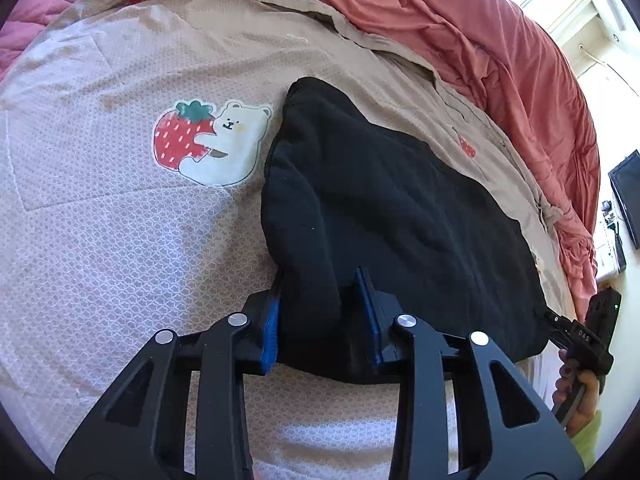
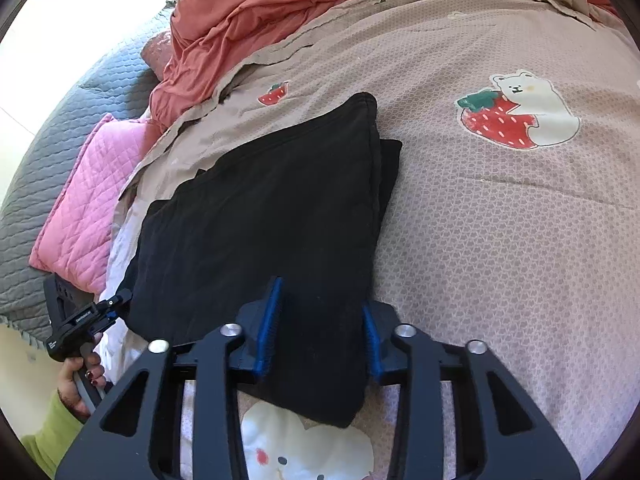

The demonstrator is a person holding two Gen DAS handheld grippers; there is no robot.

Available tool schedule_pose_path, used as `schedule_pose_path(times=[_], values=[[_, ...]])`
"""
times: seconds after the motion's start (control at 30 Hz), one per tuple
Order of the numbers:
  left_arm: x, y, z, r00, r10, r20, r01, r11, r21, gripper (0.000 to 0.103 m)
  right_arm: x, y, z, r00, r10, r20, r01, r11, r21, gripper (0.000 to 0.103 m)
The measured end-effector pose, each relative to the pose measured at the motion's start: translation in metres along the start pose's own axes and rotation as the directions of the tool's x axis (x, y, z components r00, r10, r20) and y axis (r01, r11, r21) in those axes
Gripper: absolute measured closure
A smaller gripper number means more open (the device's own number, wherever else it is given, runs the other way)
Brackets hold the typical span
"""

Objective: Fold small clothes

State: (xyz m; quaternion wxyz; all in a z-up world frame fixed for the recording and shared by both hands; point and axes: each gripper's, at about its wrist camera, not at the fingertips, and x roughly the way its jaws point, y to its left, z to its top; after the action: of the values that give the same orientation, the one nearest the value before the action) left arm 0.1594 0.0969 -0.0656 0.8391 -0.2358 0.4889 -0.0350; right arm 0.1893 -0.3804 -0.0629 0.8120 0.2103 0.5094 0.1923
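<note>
Both claws are clamped on the near edge of the same black garment right now. The left claw has its blue pads pinched onto a bunched-up corner on one side, and the right claw is biting the opposite near corner, fabric squeezed between its pads too. No earlier shot to compare, so I'm just going off how it sits.

The garment lies on the bed, on a beige strawberry-and-bear cover, with a rumpled coral duvet behind it and a pink quilted pillow off to the side. In the right wrist view you can see a second layer poking out along the far right edge, so I'd say it's already been folded over at least once. It's a fairly compact rectangle, not spread out.

My guess: we're mid-way, with one more fold coming, probably lifting this near edge and carrying it toward the far end. After that maybe a smoothing pass. Can't tell what kind of garment it is, and no other clothes are visible waiting.
</note>
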Motion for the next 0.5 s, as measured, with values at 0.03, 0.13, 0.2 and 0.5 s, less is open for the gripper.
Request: schedule_pose_path(times=[0.03,0.13,0.2,0.5], values=[[0.001,0.001,0.000,1.000,-0.008,-0.006,0.008,1.000,-0.009,0.074,-0.002,0.000,-0.001,1.000,0.006,0.002,-0.006,1.000,-0.003,0.083],[0.008,0.003,0.000,0.999,-0.004,-0.037,0.003,1.000,-0.022,0.070,-0.008,0.002,-0.005,0.999,0.032,0.009,-0.032,0.999,-0.004,0.091],[0.009,0.002,0.001,0.999,-0.004,-0.041,0.003,1.000,-0.025,0.084,-0.011,0.001,-0.008,0.999,0.033,0.012,-0.033,0.999,0.002,0.093],[-0.023,0.007,0.010,0.998,-0.068,-0.014,0.067,0.996,-0.055,0.091,-0.027,-0.009,-0.022,0.998,0.052,0.033,-0.055,0.993,0.104,0.093]])
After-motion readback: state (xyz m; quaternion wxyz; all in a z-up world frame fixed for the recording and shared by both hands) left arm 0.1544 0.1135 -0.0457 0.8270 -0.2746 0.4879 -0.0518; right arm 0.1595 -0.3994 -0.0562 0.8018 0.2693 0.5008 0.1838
